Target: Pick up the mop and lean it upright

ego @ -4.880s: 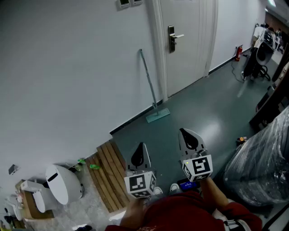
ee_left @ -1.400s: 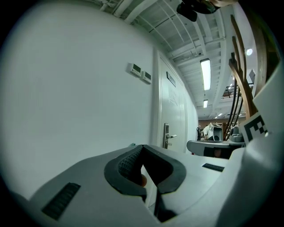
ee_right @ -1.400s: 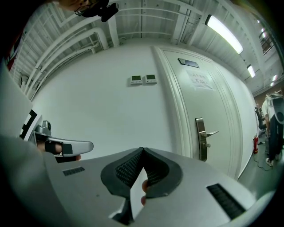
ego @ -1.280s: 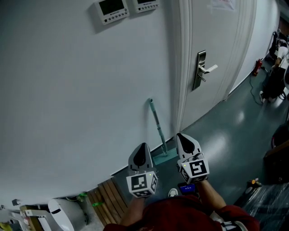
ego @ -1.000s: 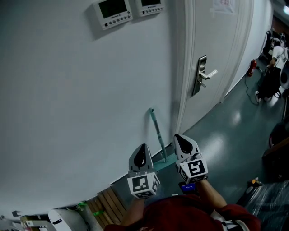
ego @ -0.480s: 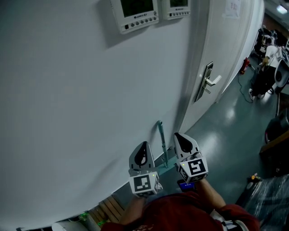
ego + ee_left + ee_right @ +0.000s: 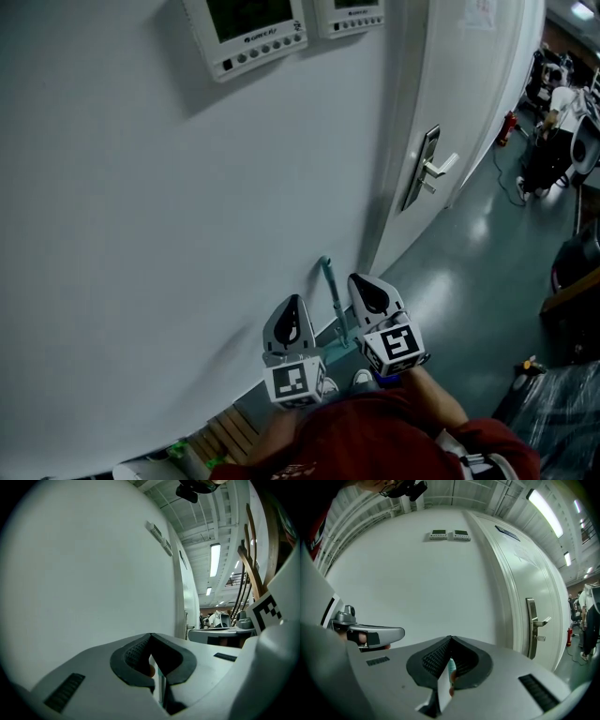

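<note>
Mop (image 7: pixel 330 286) leans upright with its teal handle against the white wall (image 7: pixel 141 206), just left of the door frame. The handle's top end rests on the wall and its lower part drops down between the two tools. A strip of its teal head shows at floor level between them, mostly hidden.

In the head view, the left hand-held gripper (image 7: pixel 292 302) is just left of the handle and the right hand-held gripper (image 7: pixel 356 279) just right of it. Both point toward the wall and neither is clamped on the handle. In the left gripper view the left hand-held gripper (image 7: pixel 151 635) has its jaws pressed together at the tips, nothing between them. In the right gripper view the right hand-held gripper (image 7: pixel 450 638) is likewise closed tip to tip. A sliver of the teal handle shows through the hollow behind the tips, beyond the jaws.

Further out, a white door (image 7: pixel 459 84) with a metal lever handle (image 7: pixel 431 169) stands to the right, above a glossy dark green floor (image 7: pixel 469 272). Two control panels (image 7: pixel 248 33) hang high on the wall. Wooden slats (image 7: pixel 223 439) lie at the wall's foot, lower left.
</note>
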The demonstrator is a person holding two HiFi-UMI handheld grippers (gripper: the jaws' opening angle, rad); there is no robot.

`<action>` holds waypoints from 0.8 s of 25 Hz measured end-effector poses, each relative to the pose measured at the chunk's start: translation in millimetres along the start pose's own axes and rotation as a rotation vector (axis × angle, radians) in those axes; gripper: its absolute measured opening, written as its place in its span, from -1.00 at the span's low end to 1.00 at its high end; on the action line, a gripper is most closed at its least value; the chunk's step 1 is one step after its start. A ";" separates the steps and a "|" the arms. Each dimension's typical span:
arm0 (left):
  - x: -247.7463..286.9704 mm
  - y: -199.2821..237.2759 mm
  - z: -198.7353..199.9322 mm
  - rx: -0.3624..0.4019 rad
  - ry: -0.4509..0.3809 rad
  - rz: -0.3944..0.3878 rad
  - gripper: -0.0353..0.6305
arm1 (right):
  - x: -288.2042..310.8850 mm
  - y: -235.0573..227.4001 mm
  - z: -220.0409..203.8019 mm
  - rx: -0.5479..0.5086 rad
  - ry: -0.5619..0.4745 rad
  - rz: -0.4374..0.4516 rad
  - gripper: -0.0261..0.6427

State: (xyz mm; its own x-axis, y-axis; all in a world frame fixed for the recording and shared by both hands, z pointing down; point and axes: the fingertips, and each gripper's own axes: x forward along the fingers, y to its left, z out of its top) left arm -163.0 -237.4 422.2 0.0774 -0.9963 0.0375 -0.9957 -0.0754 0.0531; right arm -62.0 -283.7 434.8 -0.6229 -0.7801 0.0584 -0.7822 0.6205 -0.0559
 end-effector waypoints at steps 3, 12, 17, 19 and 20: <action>2.6 -1.2 -1.8 0.001 -0.004 0.015 -0.86 | 4.1 -2.0 -7.6 0.009 0.015 0.017 -0.87; 1.4 1.2 -0.2 -0.011 -0.021 0.034 -0.86 | 33.1 -1.5 -46.8 0.043 0.097 0.107 -0.50; 0.0 3.3 0.8 -0.015 -0.022 0.039 -0.86 | 57.7 1.2 -69.5 0.036 0.159 0.152 -0.37; -1.3 4.9 0.9 -0.017 -0.021 0.047 -0.86 | 66.1 1.8 -75.8 0.034 0.176 0.159 -0.37; -1.8 5.4 1.3 -0.017 -0.024 0.050 -0.86 | 69.5 2.1 -78.0 0.032 0.180 0.161 -0.37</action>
State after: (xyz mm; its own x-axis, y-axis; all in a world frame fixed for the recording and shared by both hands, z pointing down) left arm -168.5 -236.1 421.1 0.0264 -0.9995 0.0164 -0.9973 -0.0252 0.0687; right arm -107.4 -330.3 516.5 -0.7329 -0.6430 0.2225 -0.6742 0.7303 -0.1102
